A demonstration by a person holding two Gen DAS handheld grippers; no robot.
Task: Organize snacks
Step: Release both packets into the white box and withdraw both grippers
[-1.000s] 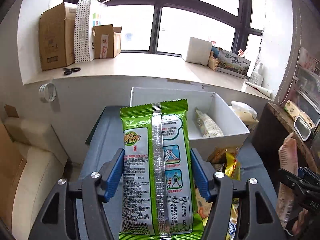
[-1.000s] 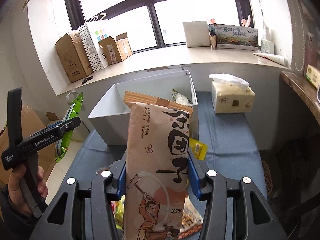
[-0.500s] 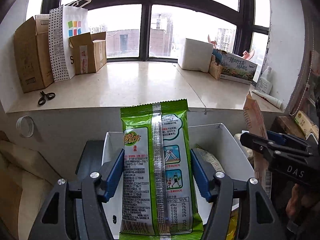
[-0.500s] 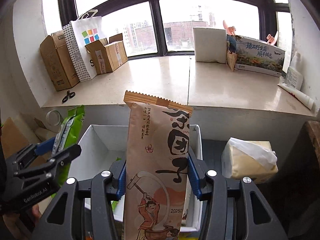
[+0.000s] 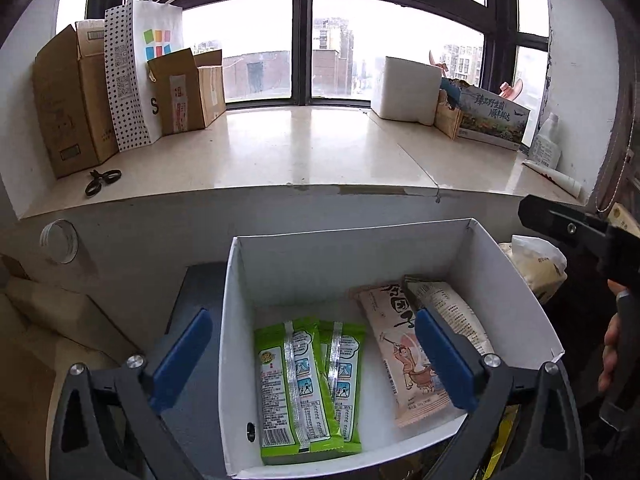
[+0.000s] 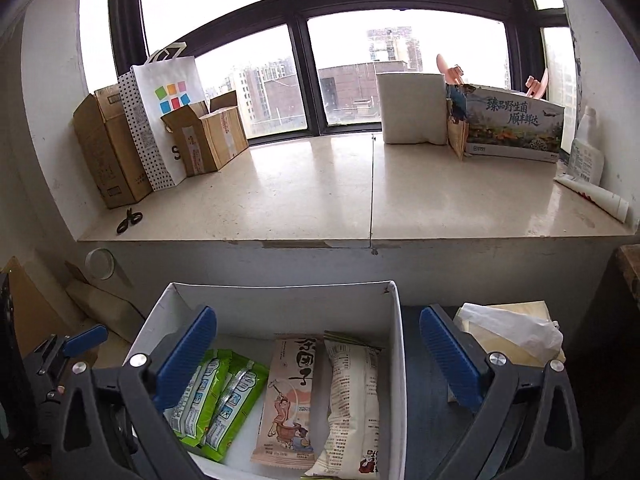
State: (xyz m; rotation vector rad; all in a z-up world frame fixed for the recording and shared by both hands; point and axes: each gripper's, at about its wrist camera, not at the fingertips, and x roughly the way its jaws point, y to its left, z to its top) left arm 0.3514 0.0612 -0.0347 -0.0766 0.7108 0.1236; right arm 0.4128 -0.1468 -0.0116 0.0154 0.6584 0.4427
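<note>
Four snack packets lie in the white box (image 5: 516, 280): two green packets (image 5: 308, 388), a pink packet (image 5: 400, 360), a cream packet (image 6: 352, 404). Left gripper (image 5: 312, 364) and right gripper (image 6: 316, 360), both opening wide, hold nothing.

The left gripper (image 5: 314, 358) hangs tilted downward over the white box (image 5: 508, 276), its blue-padded jaws opening wide, one finger outside the box's left wall and the other above its interior, nothing pressed between them. The right gripper (image 6: 318, 358) hangs over the same box's right side, tilted downward, jaws likewise opening and gripping nothing. A hand (image 5: 610, 354) grips its handle just right of the box.
</note>
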